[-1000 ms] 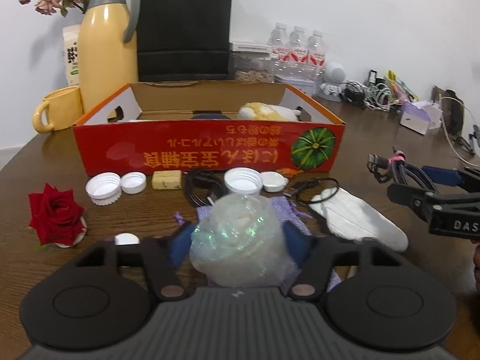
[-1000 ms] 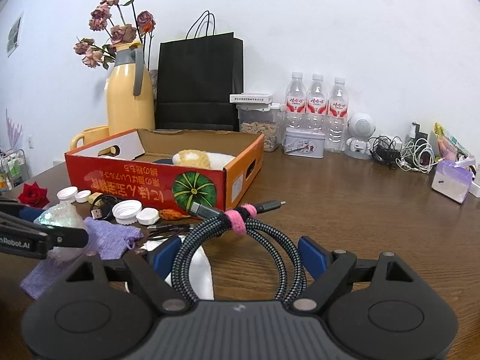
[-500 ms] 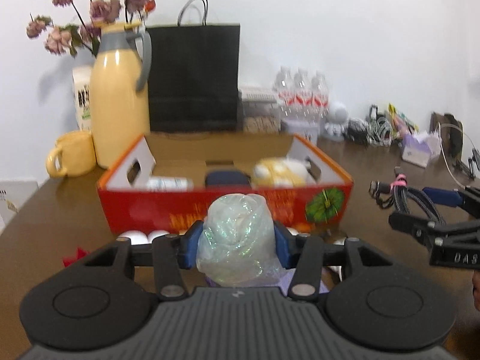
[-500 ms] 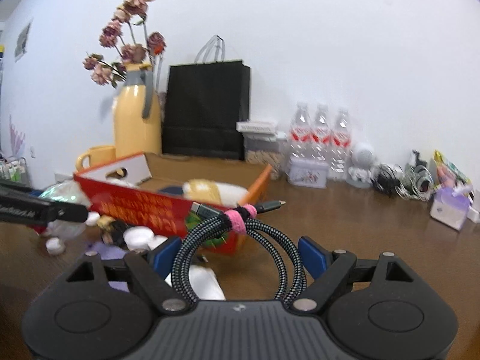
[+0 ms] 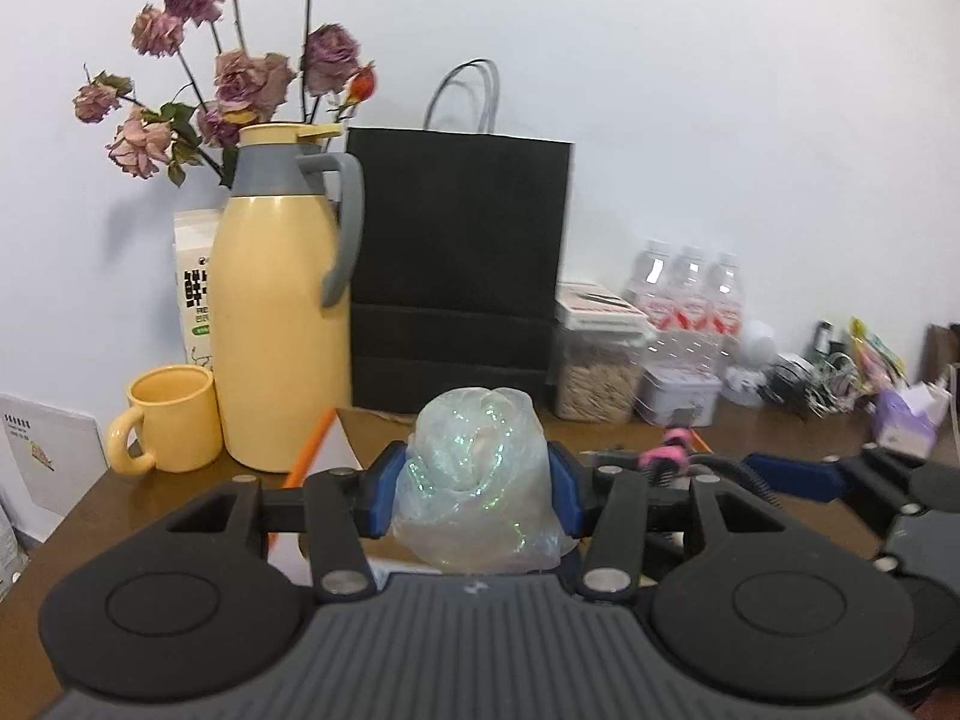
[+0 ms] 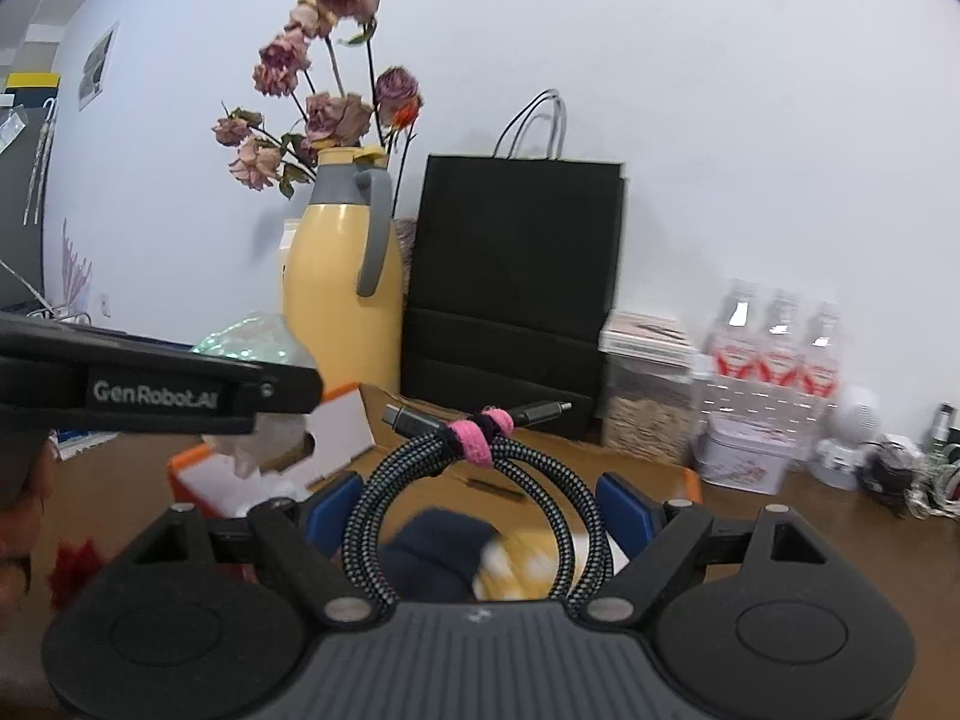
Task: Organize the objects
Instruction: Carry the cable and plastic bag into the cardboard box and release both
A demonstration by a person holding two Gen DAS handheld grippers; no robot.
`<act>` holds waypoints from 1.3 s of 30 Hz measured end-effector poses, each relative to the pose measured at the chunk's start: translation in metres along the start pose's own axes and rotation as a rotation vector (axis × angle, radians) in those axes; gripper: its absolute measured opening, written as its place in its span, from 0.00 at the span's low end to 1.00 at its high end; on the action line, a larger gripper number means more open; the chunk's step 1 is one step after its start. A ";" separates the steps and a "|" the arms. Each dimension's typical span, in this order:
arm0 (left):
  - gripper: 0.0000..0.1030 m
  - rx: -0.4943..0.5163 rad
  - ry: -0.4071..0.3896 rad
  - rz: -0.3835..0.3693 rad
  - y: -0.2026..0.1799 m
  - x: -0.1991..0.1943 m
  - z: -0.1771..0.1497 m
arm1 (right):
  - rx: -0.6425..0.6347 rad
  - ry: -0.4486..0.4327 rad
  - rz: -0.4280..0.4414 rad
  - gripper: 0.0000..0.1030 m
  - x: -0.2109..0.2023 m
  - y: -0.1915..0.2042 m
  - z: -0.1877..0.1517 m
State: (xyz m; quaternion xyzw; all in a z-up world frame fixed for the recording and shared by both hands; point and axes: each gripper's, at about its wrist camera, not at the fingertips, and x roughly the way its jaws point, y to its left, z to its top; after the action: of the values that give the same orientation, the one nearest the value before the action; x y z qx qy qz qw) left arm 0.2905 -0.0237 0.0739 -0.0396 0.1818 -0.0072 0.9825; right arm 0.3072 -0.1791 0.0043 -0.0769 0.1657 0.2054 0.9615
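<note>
Both grippers clamped: left gripper [image 5: 474,489] on iridescent wad [image 5: 477,480], right gripper [image 6: 480,504] on cable [image 6: 474,480].

The left gripper [image 5: 477,495] has both blue pads pressed against a crumpled iridescent wrapper [image 5: 477,480] bulging above its fingers, while the right gripper [image 6: 480,507], level beside it, holds a coiled braided cable [image 6: 474,480] whose pink-tied end rises just beyond its fingertips.
</note>
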 end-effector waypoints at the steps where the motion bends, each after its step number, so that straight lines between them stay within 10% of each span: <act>1: 0.49 -0.005 0.004 0.007 0.003 0.007 0.003 | -0.002 0.013 0.009 0.81 0.014 0.002 0.006; 17: 0.49 -0.061 0.147 0.060 0.037 0.090 0.003 | 0.024 0.136 -0.075 0.81 0.116 0.011 0.018; 22: 0.72 -0.040 0.125 0.060 0.033 0.088 0.004 | 0.045 0.144 -0.075 0.82 0.119 0.007 0.016; 24: 0.98 -0.031 0.105 0.071 0.031 0.085 0.004 | 0.060 0.153 -0.083 0.82 0.118 0.005 0.013; 27: 1.00 -0.017 0.076 0.088 0.027 0.082 0.003 | 0.077 0.164 -0.091 0.99 0.116 0.000 0.011; 39: 1.00 -0.030 0.087 0.064 0.028 0.077 0.003 | 0.112 0.146 -0.096 1.00 0.108 -0.007 0.013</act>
State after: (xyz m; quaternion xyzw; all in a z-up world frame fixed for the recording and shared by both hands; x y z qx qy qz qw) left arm 0.3632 0.0021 0.0469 -0.0480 0.2257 0.0254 0.9727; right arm 0.4064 -0.1429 -0.0212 -0.0458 0.2427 0.1433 0.9584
